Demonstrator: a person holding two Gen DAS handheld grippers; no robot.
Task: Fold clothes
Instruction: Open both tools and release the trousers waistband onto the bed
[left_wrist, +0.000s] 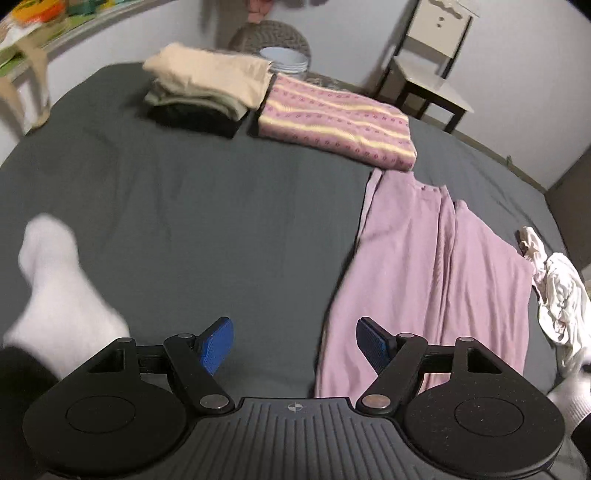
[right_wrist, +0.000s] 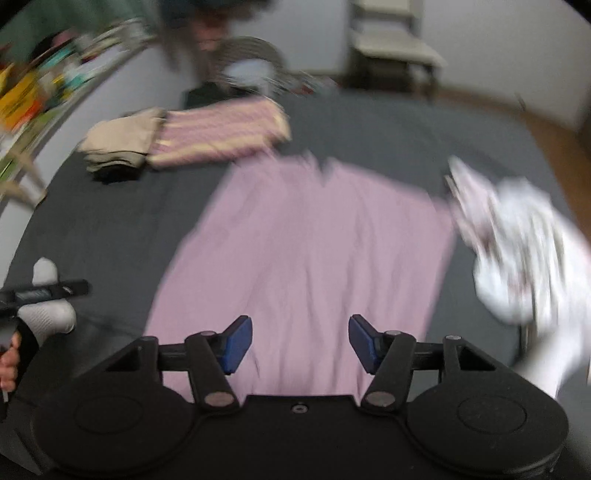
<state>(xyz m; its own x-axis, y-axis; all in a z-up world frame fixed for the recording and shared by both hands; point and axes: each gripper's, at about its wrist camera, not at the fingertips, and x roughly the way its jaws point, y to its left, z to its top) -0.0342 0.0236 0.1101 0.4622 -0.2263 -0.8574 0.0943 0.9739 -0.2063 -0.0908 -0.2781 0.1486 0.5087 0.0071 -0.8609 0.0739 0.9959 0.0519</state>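
Both claws apart, holding nothing: left claw (left_wrist: 294, 345) hangs over bare bed (left_wrist: 177, 206), right claw (right_wrist: 300, 343) over the near end of the lilac garment (right_wrist: 303, 258). The lilac garment lies spread flat and lengthwise on the sheet, likely laid out so it can be folded. Folded stack (left_wrist: 207, 88) and striped pink piece (left_wrist: 336, 122) sit side by side at the far edge, out of the work area. Crumpled white garment (left_wrist: 561, 299) lies just right of the lilac one. Right view is blurred

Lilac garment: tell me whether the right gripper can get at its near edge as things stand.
Probably yes: the right gripper is open, holding nothing, and the lilac garment lies flat directly ahead with nothing between them.
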